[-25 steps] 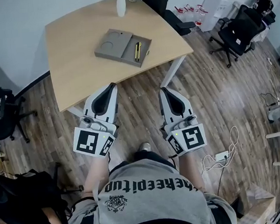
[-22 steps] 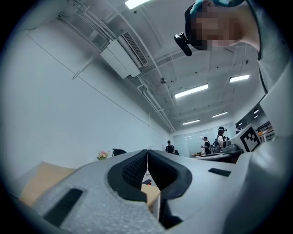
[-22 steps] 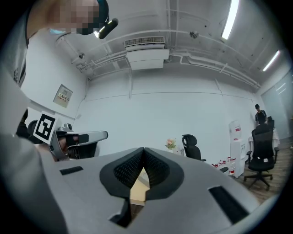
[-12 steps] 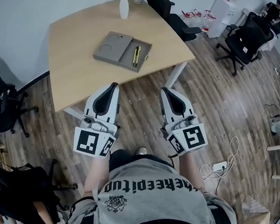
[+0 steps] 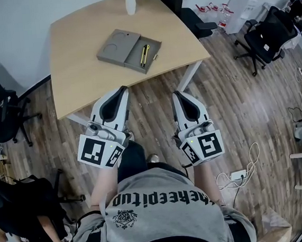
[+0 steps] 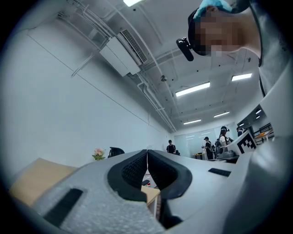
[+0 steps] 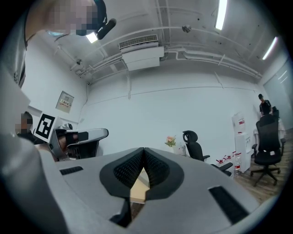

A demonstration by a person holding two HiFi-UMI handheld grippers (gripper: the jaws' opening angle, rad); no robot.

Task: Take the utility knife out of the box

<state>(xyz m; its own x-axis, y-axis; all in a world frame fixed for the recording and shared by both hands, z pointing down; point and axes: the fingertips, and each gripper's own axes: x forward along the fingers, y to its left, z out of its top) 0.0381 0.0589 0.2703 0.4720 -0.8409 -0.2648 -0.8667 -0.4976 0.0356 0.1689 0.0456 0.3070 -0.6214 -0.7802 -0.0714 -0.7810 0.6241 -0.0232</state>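
Head view: the utility knife [image 5: 144, 55] lies in the open box [image 5: 134, 59] toward the counter's [image 5: 79, 66] right edge, well beyond my left gripper [image 5: 120, 90] and right gripper [image 5: 179, 95], whose jaws are clenched empty; it looks light, stiff and slim, best pinched mid-handle.

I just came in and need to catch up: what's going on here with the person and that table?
A person stands just short of the wooden table, holding the left hand-held gripper and the right hand-held gripper out in front. Both have their jaws closed on nothing. On the table lies an open grey box with the yellow utility knife in its tray half. Neither gripper is at the box, so the knife is not yet taken out.
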